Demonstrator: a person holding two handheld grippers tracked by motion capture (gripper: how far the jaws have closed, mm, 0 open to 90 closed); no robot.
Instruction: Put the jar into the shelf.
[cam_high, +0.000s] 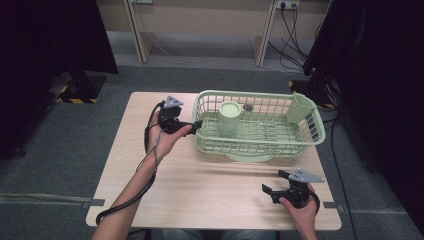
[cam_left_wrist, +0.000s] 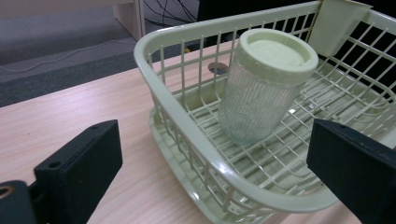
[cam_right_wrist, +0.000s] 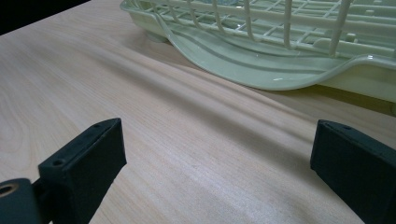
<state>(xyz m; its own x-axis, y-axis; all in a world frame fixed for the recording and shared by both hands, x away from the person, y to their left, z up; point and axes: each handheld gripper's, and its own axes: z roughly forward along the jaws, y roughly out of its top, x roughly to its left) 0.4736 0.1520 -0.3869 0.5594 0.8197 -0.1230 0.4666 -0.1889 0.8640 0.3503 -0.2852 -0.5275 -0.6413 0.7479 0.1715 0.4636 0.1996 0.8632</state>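
High view: pale wood-grain desk (cam_high: 200, 185) on grey carpet, dark curtains at both sides, cables along the far wall. Pale green wire basket (cam_high: 260, 145) near the far right corner of the desk, on a matching drip tray. Inside its left half, a ribbed clear jar (cam_high: 229, 120) with a green screw lid, upright or nearly so. Left tool (cam_high: 196, 125) at the basket's left end, right tool (cam_high: 274, 186) low by the near right edge.

Left gripper view: jaws spread wide, grasping nothing, the basket rim between them. Jar leaning slightly, long axis near vertical, lid up; round, fluted wall.

Right gripper view: jaws wide apart over bare desk, smooth tray (cam_right_wrist: 261, 70) edge beyond, possibly glossy.
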